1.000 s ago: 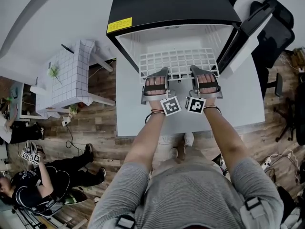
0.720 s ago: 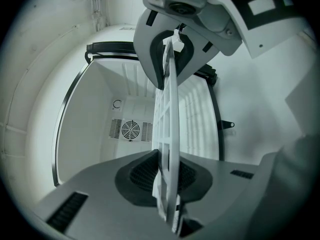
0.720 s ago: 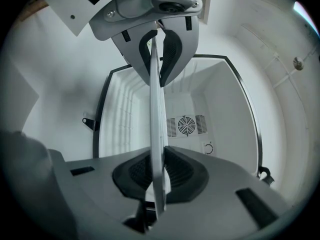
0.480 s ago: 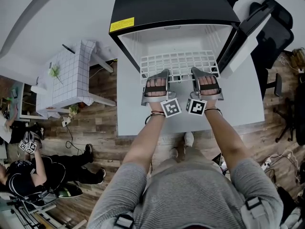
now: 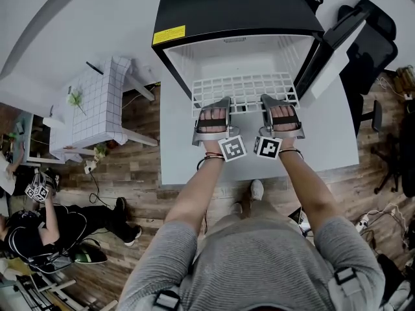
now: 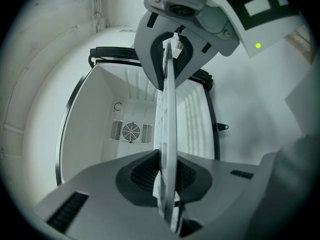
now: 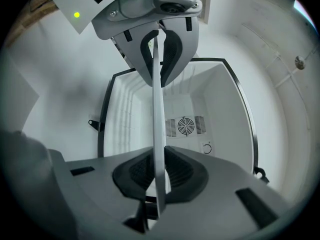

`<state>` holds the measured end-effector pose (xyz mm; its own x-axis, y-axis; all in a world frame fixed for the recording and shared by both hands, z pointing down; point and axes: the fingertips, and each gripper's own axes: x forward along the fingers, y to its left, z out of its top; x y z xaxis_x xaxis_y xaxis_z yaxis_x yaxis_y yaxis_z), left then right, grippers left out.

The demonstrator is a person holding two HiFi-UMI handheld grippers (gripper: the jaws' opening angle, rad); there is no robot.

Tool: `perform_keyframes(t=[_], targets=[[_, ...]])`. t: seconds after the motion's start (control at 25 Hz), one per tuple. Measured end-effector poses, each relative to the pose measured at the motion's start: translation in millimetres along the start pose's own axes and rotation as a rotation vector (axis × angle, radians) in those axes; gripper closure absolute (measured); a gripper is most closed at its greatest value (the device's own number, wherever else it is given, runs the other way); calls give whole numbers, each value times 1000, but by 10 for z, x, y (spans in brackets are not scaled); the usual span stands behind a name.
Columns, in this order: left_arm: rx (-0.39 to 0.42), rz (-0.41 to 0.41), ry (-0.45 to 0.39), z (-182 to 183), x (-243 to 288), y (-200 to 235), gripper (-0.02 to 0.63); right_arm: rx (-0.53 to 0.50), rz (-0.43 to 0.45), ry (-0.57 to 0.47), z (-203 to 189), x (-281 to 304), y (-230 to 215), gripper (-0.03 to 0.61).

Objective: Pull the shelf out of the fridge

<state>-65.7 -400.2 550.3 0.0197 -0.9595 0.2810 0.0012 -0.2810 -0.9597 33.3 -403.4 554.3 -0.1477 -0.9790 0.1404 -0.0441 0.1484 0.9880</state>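
The left gripper [image 5: 214, 103] and the right gripper [image 5: 277, 101] clamp the shelf [image 5: 243, 85]; pull it evenly and level out of the fridge [image 5: 233, 8].

1. Shelf [image 5: 243, 86]: white wire grid, lying flat and level. Its front edge projects past the fridge opening and its rear part sits inside.
2. Shelf front edge: clamped in the left claw [image 5: 220, 103] and the right claw [image 5: 271, 101], set side by side.
3. Fridge [image 5: 237, 5]: compact, black top, white interior. Its door [image 5: 334, 47] is swung open to the right, and it stands on a white worktop [image 5: 181, 154].
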Motion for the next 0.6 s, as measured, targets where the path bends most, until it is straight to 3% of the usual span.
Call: perform_keyframes(t=[0.6], targets=[[1,-10,-30,-7,-191,8,575,-5,31,8,42,-217,-6,543]])
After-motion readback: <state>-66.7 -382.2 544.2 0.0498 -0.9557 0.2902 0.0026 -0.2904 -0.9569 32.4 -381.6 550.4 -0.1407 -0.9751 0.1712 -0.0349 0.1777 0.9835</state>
